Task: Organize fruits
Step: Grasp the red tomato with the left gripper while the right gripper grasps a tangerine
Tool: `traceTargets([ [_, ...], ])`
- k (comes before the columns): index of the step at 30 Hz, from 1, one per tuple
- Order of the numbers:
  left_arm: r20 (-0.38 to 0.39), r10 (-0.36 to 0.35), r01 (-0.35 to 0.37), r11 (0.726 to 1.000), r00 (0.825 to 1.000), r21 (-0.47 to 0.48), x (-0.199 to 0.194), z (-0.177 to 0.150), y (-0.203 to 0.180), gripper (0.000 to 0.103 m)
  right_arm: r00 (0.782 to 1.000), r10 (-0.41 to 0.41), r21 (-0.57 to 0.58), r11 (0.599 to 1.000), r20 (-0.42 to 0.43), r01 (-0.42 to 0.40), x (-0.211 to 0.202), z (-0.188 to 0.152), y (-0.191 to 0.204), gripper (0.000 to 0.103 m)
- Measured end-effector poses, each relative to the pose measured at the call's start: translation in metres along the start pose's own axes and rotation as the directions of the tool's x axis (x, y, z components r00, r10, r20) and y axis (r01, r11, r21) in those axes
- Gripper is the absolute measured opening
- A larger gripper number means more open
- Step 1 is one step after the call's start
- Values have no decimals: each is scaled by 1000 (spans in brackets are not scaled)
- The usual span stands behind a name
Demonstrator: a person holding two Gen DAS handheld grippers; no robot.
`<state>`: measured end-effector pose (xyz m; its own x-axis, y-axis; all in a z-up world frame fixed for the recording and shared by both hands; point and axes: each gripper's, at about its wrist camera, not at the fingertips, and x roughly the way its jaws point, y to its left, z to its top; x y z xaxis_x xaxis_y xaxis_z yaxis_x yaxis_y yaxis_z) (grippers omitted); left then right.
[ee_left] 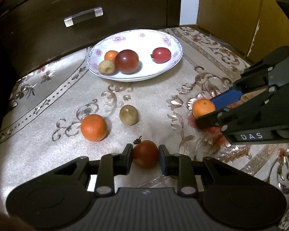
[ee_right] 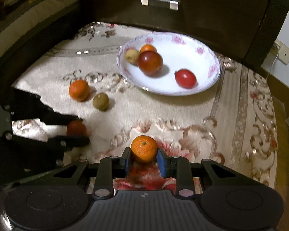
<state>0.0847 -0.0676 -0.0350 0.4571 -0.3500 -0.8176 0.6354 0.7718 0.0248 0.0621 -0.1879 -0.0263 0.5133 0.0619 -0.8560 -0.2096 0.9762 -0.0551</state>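
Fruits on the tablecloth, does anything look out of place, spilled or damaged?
Nothing looks spilled or damaged. Four fruits sit outside the plate: an orange and a brown fruit lying loose, a red fruit between the left gripper fingers, and another orange between the right gripper fingers.

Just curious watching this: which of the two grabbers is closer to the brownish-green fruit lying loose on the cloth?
Left. The left gripper, straddling a dark red fruit, sits just below the brownish-green fruit. The right gripper, around a small orange, is farther off to its right.
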Motion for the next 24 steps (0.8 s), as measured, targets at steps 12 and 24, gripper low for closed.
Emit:
traceTargets([
  [12,-11,-8,8,999,1000,-33,2,2,8,45,1000,2,13,1000,27,-3,-3,-2,-5,39],
  [24,-26,-3,3,1000,1000,-20,3,3,1,34,1000,7,26,1000,17,-7,2,3,-4,26],
])
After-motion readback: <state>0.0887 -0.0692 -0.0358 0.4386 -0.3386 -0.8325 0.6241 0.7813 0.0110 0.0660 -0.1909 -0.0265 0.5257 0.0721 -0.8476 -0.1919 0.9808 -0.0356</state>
